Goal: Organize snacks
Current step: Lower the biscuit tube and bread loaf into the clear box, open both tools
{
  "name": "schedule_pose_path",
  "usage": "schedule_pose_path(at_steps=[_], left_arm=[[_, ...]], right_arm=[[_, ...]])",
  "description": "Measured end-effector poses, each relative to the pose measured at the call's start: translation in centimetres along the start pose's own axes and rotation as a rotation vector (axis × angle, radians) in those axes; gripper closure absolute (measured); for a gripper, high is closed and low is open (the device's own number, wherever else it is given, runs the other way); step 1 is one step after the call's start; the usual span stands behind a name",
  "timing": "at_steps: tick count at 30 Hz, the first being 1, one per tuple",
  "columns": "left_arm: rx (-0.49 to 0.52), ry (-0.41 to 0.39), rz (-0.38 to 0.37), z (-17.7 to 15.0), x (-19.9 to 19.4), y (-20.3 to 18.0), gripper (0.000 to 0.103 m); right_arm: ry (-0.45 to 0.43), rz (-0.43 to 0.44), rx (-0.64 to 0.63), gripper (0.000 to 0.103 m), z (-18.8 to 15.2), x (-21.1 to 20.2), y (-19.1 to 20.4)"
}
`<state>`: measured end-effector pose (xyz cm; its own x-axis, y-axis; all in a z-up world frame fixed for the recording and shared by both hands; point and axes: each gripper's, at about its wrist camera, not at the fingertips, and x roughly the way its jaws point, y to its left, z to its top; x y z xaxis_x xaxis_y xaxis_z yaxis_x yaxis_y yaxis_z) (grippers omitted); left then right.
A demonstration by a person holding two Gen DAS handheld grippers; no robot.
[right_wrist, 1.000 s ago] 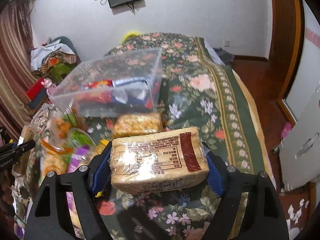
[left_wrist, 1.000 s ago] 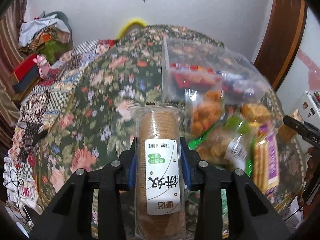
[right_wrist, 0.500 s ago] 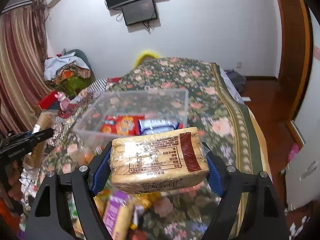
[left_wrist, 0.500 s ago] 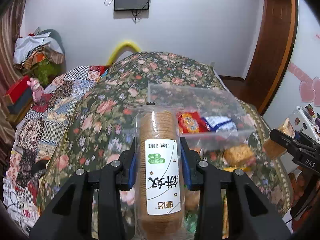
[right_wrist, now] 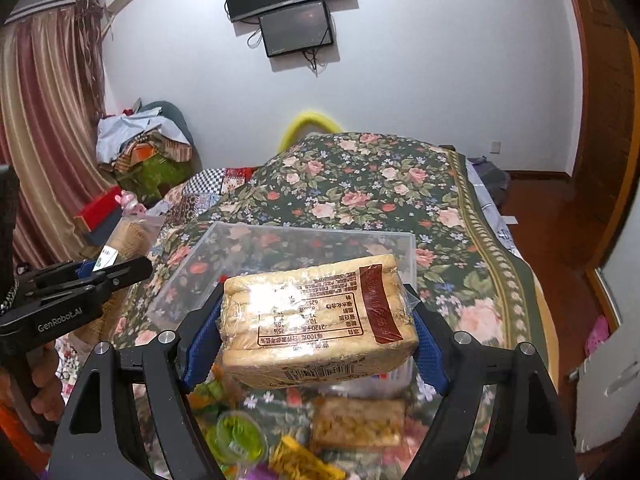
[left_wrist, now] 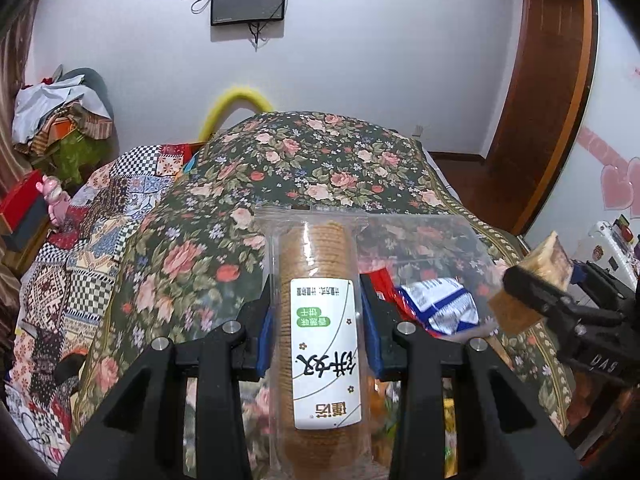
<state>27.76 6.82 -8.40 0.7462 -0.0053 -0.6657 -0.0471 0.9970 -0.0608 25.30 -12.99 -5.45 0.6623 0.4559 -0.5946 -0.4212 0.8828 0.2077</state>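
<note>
Carry step in hand. Your left claw (left_wrist: 318, 328) grips a clear-wrapped roll of round brown biscuits (left_wrist: 318, 280); your right claw (right_wrist: 318, 330) clamps a wrapped block of pale crackers (right_wrist: 316, 320). Both hang above the clear plastic bin (right_wrist: 304, 240) on the floral bed. Next: lower each into it, then release.

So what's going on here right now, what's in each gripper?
A person holds a gripper in each hand over a floral-covered bed. The left gripper is shut on a tall round biscuit sleeve; the right gripper is clamped on a wide cracker pack. Both are raised near a clear plastic bin that already holds a red packet and a blue-and-white packet. More snacks lie loose below.
</note>
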Motion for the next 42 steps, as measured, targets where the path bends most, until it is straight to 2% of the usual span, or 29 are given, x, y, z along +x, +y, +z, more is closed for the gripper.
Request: schedule_pose_path(at_steps=[12,19,25,30,36,38,42], left_arm=[[0.000,0.062,-0.003,2.7,6.1,-0.7,0.066],[0.010,0.121,0.010,2.4,9.3,-1.0,0.066],[-0.013,0.161,0.028,2.1,10.5,-0.7,0.066],[-0.042,0.144,0.025,2.0,9.6,-0.2,0.062],[-0.020,0.094,0.034,1.9,6.7,-0.3,0.052],[-0.014,0.080,0.028,1.8,5.7,-0.4,0.044],[0.005,0.054,0.023,1.3,3.7,-0.5,0.036]], right_arm=[[0.090,-0.049,-0.020,0.024,1.9,5.3,-0.8],[0.150,-0.067,-0.039,0.024,2.1,7.1,-1.2],[0.194,-0.080,-0.066,0.023,1.7,8.0,-0.9],[0.214,-0.096,-0.082,0.022,1.0,8.1,-0.7],[0.207,-0.084,-0.061,0.020,1.0,7.0,-0.9],[0.201,-0.078,-0.054,0.019,1.0,6.5,-0.9],[0.162,-0.101,-0.076,0.010,1.1,5.0,-0.5]])
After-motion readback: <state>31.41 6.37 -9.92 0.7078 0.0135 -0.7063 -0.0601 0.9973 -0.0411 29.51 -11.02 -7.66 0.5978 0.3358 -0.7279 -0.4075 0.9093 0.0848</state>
